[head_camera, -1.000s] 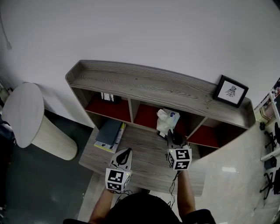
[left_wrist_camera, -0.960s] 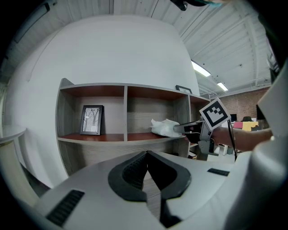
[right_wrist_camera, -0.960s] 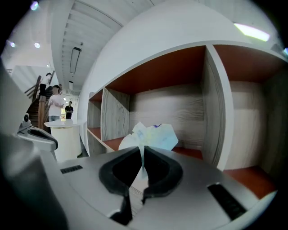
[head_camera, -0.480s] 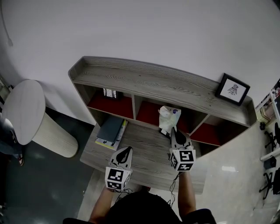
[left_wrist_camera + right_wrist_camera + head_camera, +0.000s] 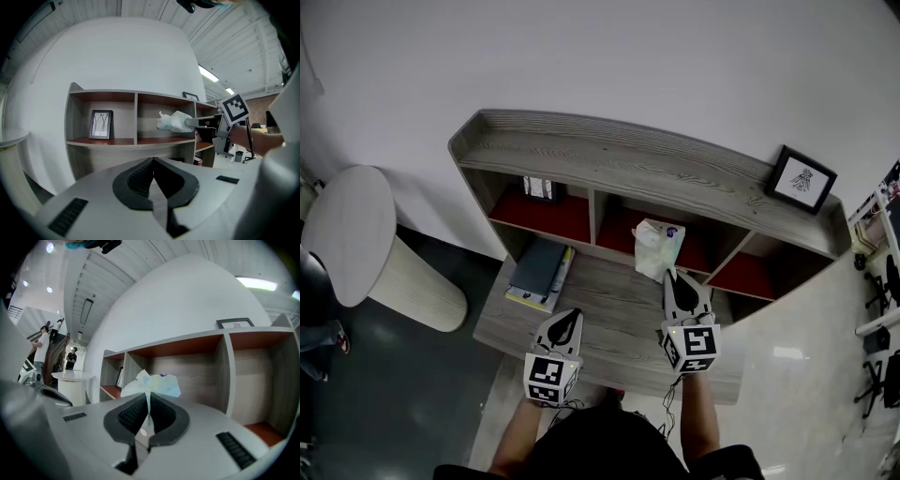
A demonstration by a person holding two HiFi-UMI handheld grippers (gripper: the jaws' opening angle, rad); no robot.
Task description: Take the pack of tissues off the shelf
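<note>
White-and-pale-blue soft plastic pack of tissues (image 5: 657, 247), pinched by its near edge in the right gripper (image 5: 673, 275), juts straight ahead at the mouth of the grey wood-grain shelf's (image 5: 619, 169) middle compartment, while the left gripper (image 5: 570, 318), jaws pressed together on nothing, sits farther back.

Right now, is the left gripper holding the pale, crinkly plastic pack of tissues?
No, the right gripper pinches the pack of tissues; the left gripper is empty.

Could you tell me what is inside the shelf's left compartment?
Only a small framed picture stands there. In the head view the top board covers the compartment's rear.
</note>
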